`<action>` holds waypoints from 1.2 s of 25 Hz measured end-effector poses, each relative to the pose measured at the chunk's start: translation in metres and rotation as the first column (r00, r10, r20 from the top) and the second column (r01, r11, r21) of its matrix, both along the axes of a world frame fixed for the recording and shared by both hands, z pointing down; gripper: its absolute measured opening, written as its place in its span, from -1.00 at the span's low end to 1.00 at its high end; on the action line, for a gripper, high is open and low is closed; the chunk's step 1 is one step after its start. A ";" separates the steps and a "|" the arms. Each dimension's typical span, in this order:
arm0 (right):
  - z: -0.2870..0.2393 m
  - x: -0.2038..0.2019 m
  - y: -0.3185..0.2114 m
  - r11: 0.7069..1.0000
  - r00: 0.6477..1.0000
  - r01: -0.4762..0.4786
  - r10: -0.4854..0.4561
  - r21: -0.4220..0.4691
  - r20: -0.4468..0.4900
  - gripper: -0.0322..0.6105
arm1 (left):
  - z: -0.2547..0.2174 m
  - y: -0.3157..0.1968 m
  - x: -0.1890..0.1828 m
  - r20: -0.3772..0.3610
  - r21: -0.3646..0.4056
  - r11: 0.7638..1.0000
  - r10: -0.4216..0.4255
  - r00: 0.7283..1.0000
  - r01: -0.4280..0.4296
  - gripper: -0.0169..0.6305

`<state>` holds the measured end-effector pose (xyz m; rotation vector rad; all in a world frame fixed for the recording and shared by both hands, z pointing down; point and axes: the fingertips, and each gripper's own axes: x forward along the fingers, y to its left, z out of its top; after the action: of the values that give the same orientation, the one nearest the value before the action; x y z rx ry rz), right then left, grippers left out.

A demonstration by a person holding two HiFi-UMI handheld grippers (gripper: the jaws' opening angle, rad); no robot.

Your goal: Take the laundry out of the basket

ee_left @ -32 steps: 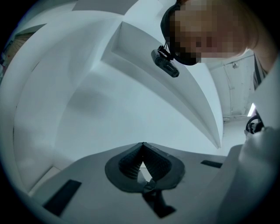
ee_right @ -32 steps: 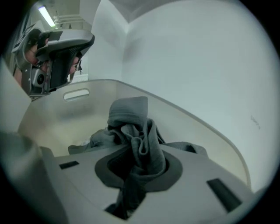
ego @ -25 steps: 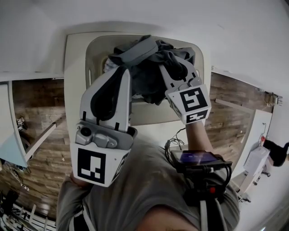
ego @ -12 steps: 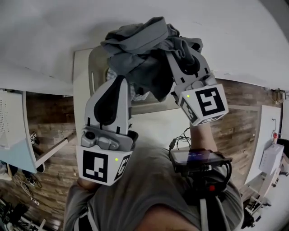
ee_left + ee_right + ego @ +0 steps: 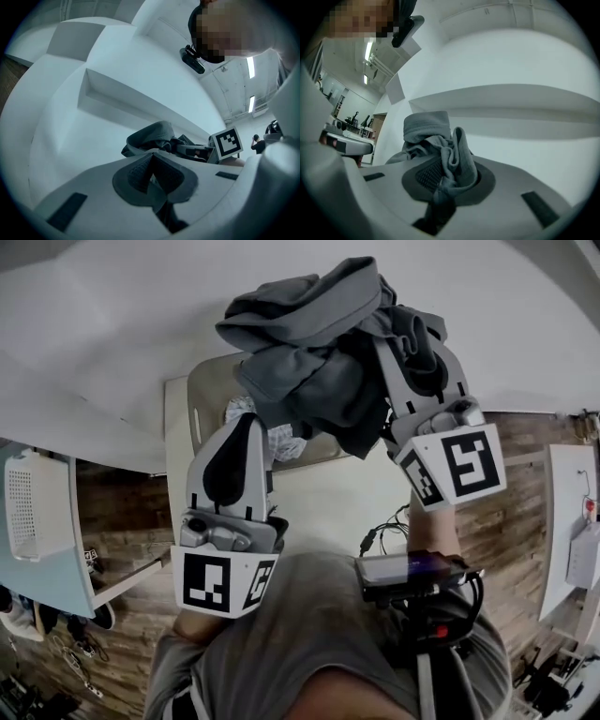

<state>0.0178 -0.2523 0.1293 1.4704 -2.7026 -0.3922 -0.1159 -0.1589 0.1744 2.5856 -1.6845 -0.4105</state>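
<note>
Gripping a bunched grey garment (image 5: pixel 309 343) with the right gripper (image 5: pixel 389 334), clenched on a fold wadded between its pads, and holding it clear above the laundry basket (image 5: pixel 199 399). Showing the left gripper (image 5: pixel 246 420) pressed shut on nothing, tip just under the bundle's left edge, over the basket. Hangs mostly leftward from the grip, long axis across the basket. Leaves a pale patterned piece (image 5: pixel 281 442) inside the basket — likely nearer the left gripper, once opened.

Laundry (image 5: pixel 309 343) sits in the right tool (image 5: pixel 405 357), over the basket (image 5: pixel 199 409).
</note>
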 end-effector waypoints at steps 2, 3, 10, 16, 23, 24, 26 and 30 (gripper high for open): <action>-0.010 0.018 0.012 0.999 0.999 -0.035 0.035 0.025 0.014 -0.70 | -0.003 0.005 0.007 0.007 0.011 1.000 0.017 1.000 -0.017 -0.92; -0.014 0.027 0.018 0.998 0.999 -0.052 0.051 0.036 0.018 -0.70 | -0.005 0.008 0.012 0.009 0.015 1.000 0.026 1.000 -0.026 -0.92; -0.032 0.093 0.063 0.978 0.982 -0.191 0.190 0.089 0.021 -0.70 | -0.012 0.022 0.048 0.015 0.045 0.993 0.108 0.994 -0.109 -0.92; -0.026 0.144 0.104 0.952 0.956 -0.292 0.292 0.088 0.004 -0.70 | -0.017 0.034 0.081 0.011 0.057 0.984 0.170 0.985 -0.171 -0.92; 0.002 0.181 0.141 0.934 0.935 -0.354 0.355 0.045 -0.016 -0.70 | -0.020 0.049 0.121 0.032 0.050 0.968 0.245 0.969 -0.246 -0.92; 0.008 0.183 0.143 0.933 0.934 -0.357 0.358 0.036 -0.020 -0.70 | -0.019 0.049 0.125 0.035 0.049 0.966 0.251 0.967 -0.253 -0.92; 0.021 0.188 0.146 0.932 0.931 -0.363 0.363 0.012 -0.028 -0.70 | -0.019 0.049 0.132 0.043 0.046 0.964 0.261 0.964 -0.263 -0.92; 0.050 0.197 0.150 0.930 0.930 -0.367 0.366 -0.036 -0.023 -0.70 | -0.018 0.052 0.141 0.059 0.037 0.963 0.263 0.963 -0.265 -0.92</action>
<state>0.2148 -0.1027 0.1790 1.8974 -2.3298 -0.3235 0.0249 -0.1067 0.1568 2.8249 -1.3289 -0.3735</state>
